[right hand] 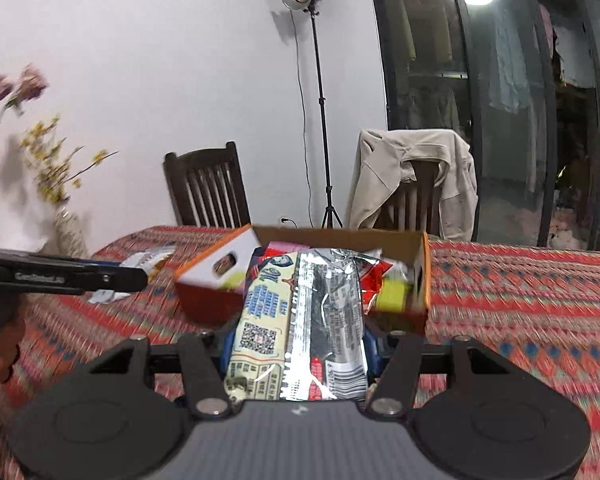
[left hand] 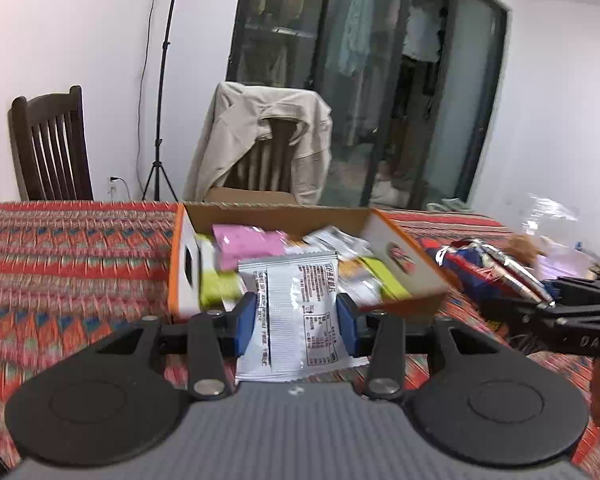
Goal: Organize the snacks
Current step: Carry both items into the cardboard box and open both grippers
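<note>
Both grippers carry a snack toward the box (left hand: 300, 216), which sits on the bench (left hand: 60, 248) at 12 o'clock of each camera, already crowded with packets.

The left gripper (left hand: 296, 322) has its fingers clamped on a white sachet (left hand: 292, 312); the right gripper (right hand: 296, 346) has its fingers clamped on a silver-and-cream packet (right hand: 300, 320).

Risks, as I judge them: each packet is pinched low, so its free top half can flop and catch the near wall of the box. The foil looks slick and could slide out of the pads. The two grippers converge on one box, so they may knock each other or shove the light cardboard. A drop onto the heaped packets could spill over the rim.

Each packet's long axis runs along its fingers, the free end pointing to 12 o'clock, toward the box.
</note>
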Motion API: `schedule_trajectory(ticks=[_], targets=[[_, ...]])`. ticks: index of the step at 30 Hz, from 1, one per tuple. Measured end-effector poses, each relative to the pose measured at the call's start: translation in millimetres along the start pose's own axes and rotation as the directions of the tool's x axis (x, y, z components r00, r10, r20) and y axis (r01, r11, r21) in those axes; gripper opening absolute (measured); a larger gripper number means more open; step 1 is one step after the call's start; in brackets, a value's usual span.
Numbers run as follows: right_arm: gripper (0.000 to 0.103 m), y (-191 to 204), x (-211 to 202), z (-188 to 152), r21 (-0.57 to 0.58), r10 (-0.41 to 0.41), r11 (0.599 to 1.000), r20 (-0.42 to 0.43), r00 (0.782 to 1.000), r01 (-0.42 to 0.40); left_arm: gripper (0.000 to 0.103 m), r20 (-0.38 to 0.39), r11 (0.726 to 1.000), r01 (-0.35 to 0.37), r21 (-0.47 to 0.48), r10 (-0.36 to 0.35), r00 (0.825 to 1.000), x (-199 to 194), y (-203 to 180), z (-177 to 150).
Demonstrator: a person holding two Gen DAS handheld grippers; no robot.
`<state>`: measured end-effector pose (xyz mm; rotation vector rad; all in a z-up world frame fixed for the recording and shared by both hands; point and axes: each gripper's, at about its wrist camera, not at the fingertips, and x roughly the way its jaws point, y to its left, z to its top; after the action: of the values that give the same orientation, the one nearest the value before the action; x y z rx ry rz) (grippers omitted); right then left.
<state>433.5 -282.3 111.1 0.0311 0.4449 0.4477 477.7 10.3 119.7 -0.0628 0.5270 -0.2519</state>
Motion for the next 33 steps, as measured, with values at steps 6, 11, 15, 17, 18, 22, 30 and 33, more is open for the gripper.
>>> schedule_trajectory(ticks=[6, 11, 15, 17, 18, 22, 30, 33], targets=[[0.056, -36.0, 106.0, 42.7, 0.051, -0.073, 0.996, -0.084, 0.994, 0.078, 0.043, -0.07, 0.998, -0.064, -0.017, 0.063, 0.996, 87.7, 28.0, 28.3], [0.056, -58.1, 176.1, 45.3, 0.044, -0.145, 0.987, -0.169, 0.975, 0.154, 0.044, -0.123, 0.994, -0.107, 0.027, 0.11, 0.986, 133.4, 37.6, 21.4], [0.057, -56.7, 204.1, 40.3, -0.012, -0.191, 0.981, -0.201, 0.961, 0.193, 0.05, -0.141, 0.988, -0.137, 0.067, 0.146, 0.979, 144.1, 43.7, 4.3], [0.058, -49.7, 209.8, 37.3, -0.067, -0.226, 0.974, -0.191, 0.955, 0.217, 0.058, -0.125, 0.989, -0.123, 0.081, 0.133, 0.983, 140.6, 42.0, 0.8], [0.065, -47.7, 212.5, 36.3, -0.088, -0.24, 0.97, -0.186, 0.953, 0.227, 0.066, -0.12, 0.99, -0.115, 0.078, 0.124, 0.985, 138.2, 41.3, 1.3], [0.079, -45.5, 211.3, 38.9, -0.087, -0.227, 0.973, -0.174, 0.958, 0.215, 0.069, -0.102, 0.993, -0.102, 0.051, 0.107, 0.989, 127.1, 38.9, 9.9], [0.081, -49.6, 156.3, 77.2, -0.029, -0.19, 0.982, -0.118, 0.975, 0.187, 0.076, -0.06, 0.995, -0.101, 0.017, 0.102, 0.993, 76.4, 30.8, 37.8], [0.082, -47.4, 120.2, 91.4, -0.017, -0.189, 0.982, -0.092, 0.978, 0.188, 0.082, 0.001, 0.996, -0.094, 0.012, 0.094, 0.996, 33.6, 22.9, 52.9]])
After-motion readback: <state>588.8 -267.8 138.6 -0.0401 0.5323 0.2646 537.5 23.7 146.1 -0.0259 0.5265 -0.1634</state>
